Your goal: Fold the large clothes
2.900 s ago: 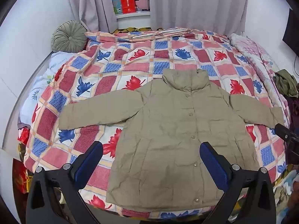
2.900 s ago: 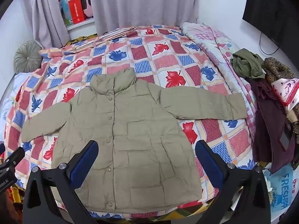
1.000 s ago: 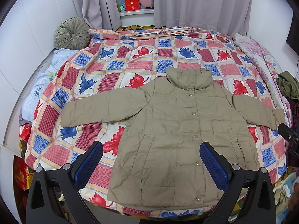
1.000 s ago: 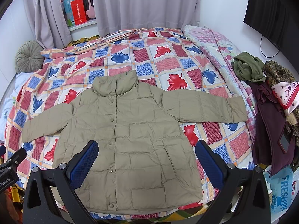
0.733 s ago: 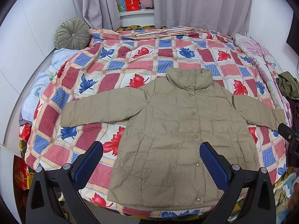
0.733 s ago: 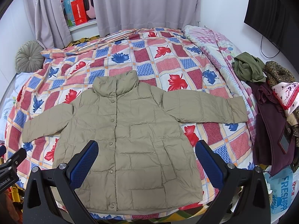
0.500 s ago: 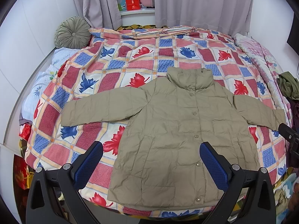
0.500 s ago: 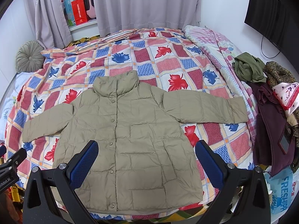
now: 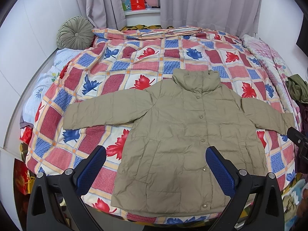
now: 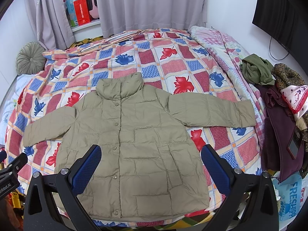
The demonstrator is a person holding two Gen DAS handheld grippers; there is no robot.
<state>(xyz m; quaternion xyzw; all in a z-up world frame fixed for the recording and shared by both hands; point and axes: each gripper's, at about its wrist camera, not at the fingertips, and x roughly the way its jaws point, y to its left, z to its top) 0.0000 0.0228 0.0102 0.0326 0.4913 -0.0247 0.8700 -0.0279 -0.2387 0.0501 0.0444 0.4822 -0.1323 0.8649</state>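
A khaki padded jacket (image 9: 181,134) lies flat and buttoned on the bed, collar away from me, both sleeves spread out to the sides. It also shows in the right wrist view (image 10: 134,140). My left gripper (image 9: 156,154) is open and empty, held above the jacket's lower hem. My right gripper (image 10: 151,152) is open and empty too, above the jacket's lower half. Neither touches the jacket.
The bed has a red and blue leaf quilt (image 9: 134,65). A round green cushion (image 9: 75,32) sits at the far left. A pile of clothes (image 10: 277,104) lies on the right. Curtains (image 10: 146,3) and a windowsill with boxes are behind.
Both views have shifted very slightly; the jacket lies as before and both grippers stay open.
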